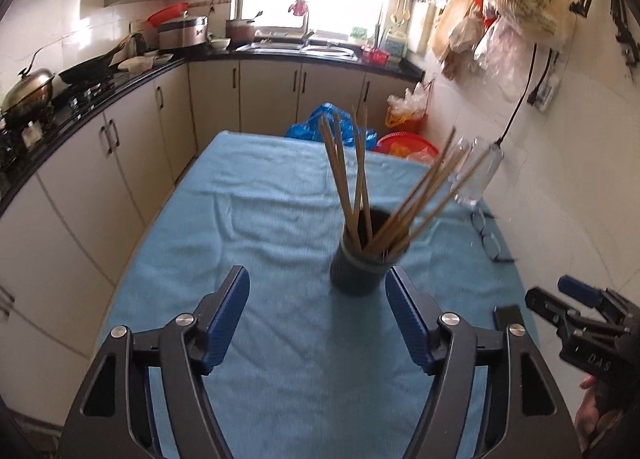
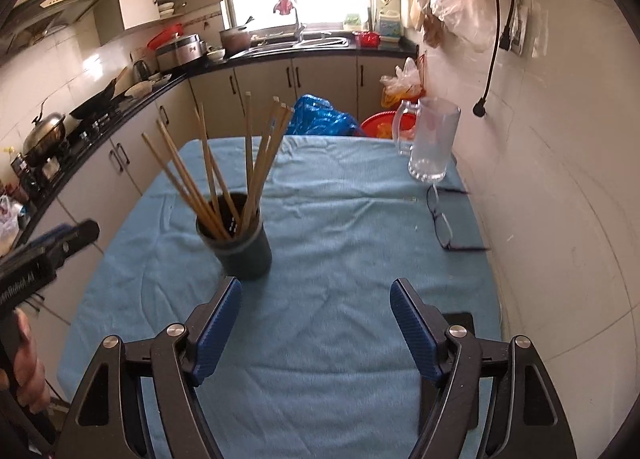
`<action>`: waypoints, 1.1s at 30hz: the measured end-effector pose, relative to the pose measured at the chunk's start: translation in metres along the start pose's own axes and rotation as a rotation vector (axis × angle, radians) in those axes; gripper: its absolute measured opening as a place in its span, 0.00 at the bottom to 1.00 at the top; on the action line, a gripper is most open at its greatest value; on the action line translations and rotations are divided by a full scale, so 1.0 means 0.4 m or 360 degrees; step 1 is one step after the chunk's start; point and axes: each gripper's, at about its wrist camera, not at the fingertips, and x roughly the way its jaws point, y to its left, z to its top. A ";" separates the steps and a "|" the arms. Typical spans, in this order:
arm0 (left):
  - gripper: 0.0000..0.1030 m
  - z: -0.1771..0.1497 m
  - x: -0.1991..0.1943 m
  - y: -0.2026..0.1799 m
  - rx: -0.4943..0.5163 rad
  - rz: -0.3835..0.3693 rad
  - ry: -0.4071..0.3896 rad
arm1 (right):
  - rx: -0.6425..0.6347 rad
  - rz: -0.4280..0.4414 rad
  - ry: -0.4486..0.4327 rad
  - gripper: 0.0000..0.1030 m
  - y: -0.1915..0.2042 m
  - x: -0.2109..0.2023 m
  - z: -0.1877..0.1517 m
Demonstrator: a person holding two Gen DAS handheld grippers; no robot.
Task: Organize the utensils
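Observation:
A dark cup (image 1: pixel 358 269) (image 2: pixel 240 249) stands upright on the blue towel (image 1: pixel 260 219) (image 2: pixel 340 227) that covers the table. Several wooden chopsticks (image 1: pixel 360 179) (image 2: pixel 224 175) stick out of it, fanned in two bunches. My left gripper (image 1: pixel 316 291) is open just in front of the cup, nothing between its blue pads. My right gripper (image 2: pixel 316 299) is open too, to the right of the cup and short of it, empty. Each gripper shows at the edge of the other's view, the right gripper (image 1: pixel 560 299) and the left gripper (image 2: pixel 76 235), each with a hand on it.
A clear glass mug (image 2: pixel 432 143) (image 1: pixel 476 171) stands at the table's far right. Black-framed glasses (image 2: pixel 442 219) (image 1: pixel 490 237) lie near the right edge, a dark phone (image 1: pixel 509 317) closer in. White tiled wall on the right, cabinets and stove on the left, a blue bag (image 2: pixel 320 117) behind the table.

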 end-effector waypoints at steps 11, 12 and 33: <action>0.89 -0.095 -0.094 -0.079 0.0010 0.0310 0.0005 | -0.0178 0.0090 0.0012 0.78 -0.023 -0.051 -0.082; 0.92 -0.103 -0.102 -0.085 0.0007 0.0362 0.0009 | -0.0192 0.0094 0.0014 0.78 -0.023 -0.055 -0.087; 0.94 -0.111 -0.190 -0.097 -0.0010 0.0475 0.0045 | -0.0280 0.0106 0.0010 0.78 -0.023 -0.108 -0.136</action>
